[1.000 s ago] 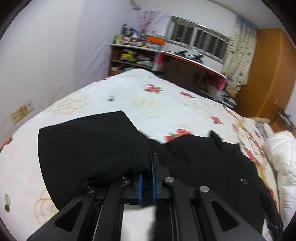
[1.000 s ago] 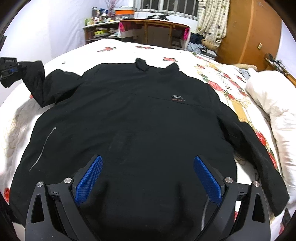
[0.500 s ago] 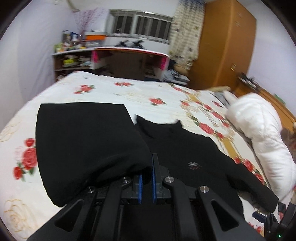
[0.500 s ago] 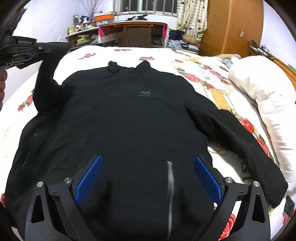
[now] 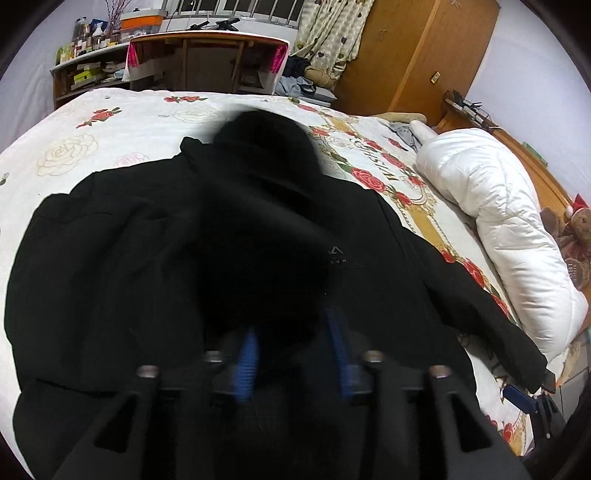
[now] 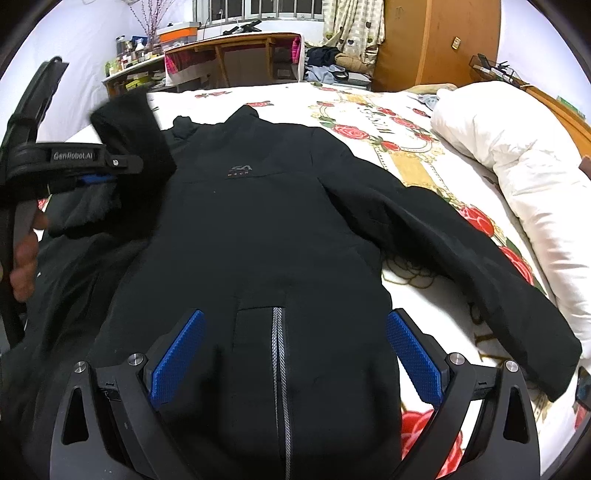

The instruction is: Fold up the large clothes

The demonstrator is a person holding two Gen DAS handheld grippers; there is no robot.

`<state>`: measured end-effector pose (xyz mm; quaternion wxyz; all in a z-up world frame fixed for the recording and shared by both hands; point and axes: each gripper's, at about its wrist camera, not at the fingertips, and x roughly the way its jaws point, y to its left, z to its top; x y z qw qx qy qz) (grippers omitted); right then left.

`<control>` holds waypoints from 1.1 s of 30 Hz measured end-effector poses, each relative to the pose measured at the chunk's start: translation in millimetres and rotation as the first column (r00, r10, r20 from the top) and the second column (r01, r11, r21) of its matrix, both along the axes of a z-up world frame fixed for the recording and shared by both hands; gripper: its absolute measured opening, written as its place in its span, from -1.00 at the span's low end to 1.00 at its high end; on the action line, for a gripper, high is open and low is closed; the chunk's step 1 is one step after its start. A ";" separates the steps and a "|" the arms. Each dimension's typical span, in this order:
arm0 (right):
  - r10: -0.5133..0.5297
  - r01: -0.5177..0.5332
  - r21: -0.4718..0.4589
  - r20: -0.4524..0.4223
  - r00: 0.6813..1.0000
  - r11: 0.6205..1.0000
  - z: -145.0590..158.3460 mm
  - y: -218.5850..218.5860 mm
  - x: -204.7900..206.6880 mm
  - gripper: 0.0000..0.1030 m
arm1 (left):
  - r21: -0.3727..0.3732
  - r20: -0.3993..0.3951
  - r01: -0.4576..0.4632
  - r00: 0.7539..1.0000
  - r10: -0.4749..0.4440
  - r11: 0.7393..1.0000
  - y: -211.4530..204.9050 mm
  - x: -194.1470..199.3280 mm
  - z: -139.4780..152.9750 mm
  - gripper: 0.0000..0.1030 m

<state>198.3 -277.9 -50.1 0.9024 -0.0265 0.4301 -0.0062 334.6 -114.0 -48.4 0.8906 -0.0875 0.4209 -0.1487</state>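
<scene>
A black jacket (image 6: 266,236) lies spread face up on a bed (image 6: 413,166) whose white sheet is printed with red roses and gold bands; it fills the space ahead of both tongs. The right tongs (image 6: 295,354) stand wide with nothing between the blue pads, hovering over the hem and the grey zip (image 6: 280,369). The left tongs (image 5: 295,354) have just been opening; they look partly open in a blurred view, the sleeve (image 5: 258,229) draped from between the pads across the jacket's chest, and I cannot tell whether the pads press on it. From the right tongs, the left tongs (image 6: 99,177) show at far left, with a hand (image 6: 22,254) on the handle. The other sleeve (image 6: 461,258) stretches out to the right of the right tongs. Further right lies a rolled white duvet (image 6: 517,177) along the bed's edge. Beyond the bed, ahead of both tongs, a wooden desk (image 6: 240,55) stands under a barred window (image 6: 258,11), a cluttered shelf (image 5: 81,62) to its left, a patterned curtain (image 5: 328,33) and a wardrobe (image 5: 424,51) to its right. The walls are pale.
</scene>
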 end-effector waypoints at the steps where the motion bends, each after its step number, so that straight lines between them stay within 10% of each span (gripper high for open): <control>1: 0.001 -0.001 0.002 0.001 1.000 1.000 -0.4 0.4 1.2 0.91 | -0.012 -0.001 0.009 1.000 -0.009 1.000 -0.2 -1.7 0.2 0.11; 11: 0.031 -0.032 0.043 0.035 0.999 0.999 7.6 18.0 30.5 0.91 | -0.048 0.053 -0.023 0.998 0.025 0.999 50.7 -27.1 25.6 0.19; 20: 0.024 -0.020 0.135 -0.027 0.999 0.991 -13.5 31.3 114.6 0.89 | 0.080 0.038 -0.287 0.958 0.285 0.954 183.2 7.1 1.9 0.19; 22: 0.026 -0.015 0.170 -0.064 0.998 0.985 -23.7 33.1 135.1 0.59 | 0.078 0.023 -0.319 0.948 0.319 0.944 201.6 15.4 -6.7 0.18; 26: 0.035 -0.013 0.186 -0.112 0.993 0.982 -35.3 37.0 161.2 -0.87 | 0.058 0.002 -0.317 0.948 0.318 0.946 209.8 34.1 -17.5 0.16; 33: -0.048 0.069 0.145 -0.140 0.989 0.987 -49.0 4.6 158.6 -1.00 | 0.090 0.010 -0.268 0.963 0.268 0.959 184.5 60.5 -35.6 0.16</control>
